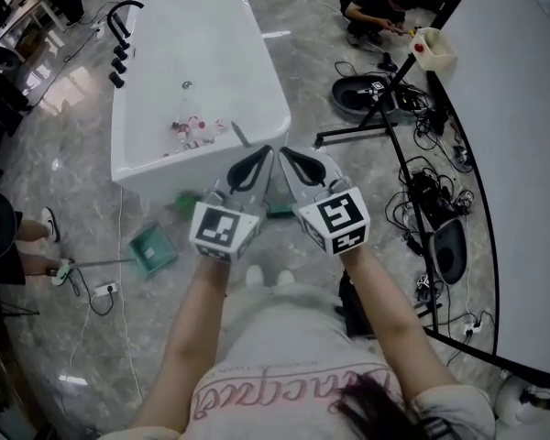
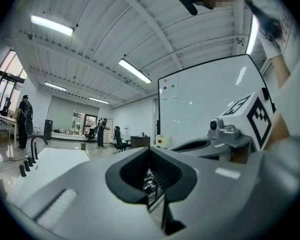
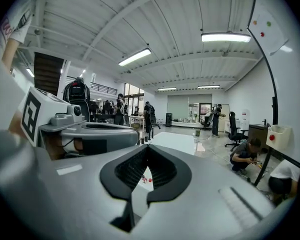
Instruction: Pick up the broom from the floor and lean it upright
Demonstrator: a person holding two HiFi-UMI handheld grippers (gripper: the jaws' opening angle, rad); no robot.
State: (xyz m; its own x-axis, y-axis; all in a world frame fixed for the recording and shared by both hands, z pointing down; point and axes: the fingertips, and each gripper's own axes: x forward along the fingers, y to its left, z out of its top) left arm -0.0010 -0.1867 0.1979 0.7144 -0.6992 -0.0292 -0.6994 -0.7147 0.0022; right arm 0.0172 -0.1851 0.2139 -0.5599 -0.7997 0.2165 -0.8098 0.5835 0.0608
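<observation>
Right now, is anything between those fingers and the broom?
Nothing visible. The broom seems to lean on the white tub just beyond the left gripper and right gripper; the green dustpan lies off left.

Bathtub (image 1: 202,62) ahead; dustpan (image 1: 153,248) on floor (image 1: 73,154) left; cables (image 1: 431,200) right, beside whiteboard (image 1: 522,154).

The floor (image 1: 64,154) is glossy grey marbled stone. A long white bathtub (image 1: 211,71) stands on it, with black taps (image 1: 119,58) along its left rim. Just off the tub's near-left corner lies a green dustpan (image 1: 153,248), its thin handle (image 1: 96,264) flat on the stone and running left. A white power strip (image 1: 105,289) sits just below the handle. To the right, a black stand (image 1: 367,134) spreads its legs, and beside it lies a tangle of black cables (image 1: 431,195) (thickest along the foot of the whiteboard (image 1: 522,154)).
</observation>
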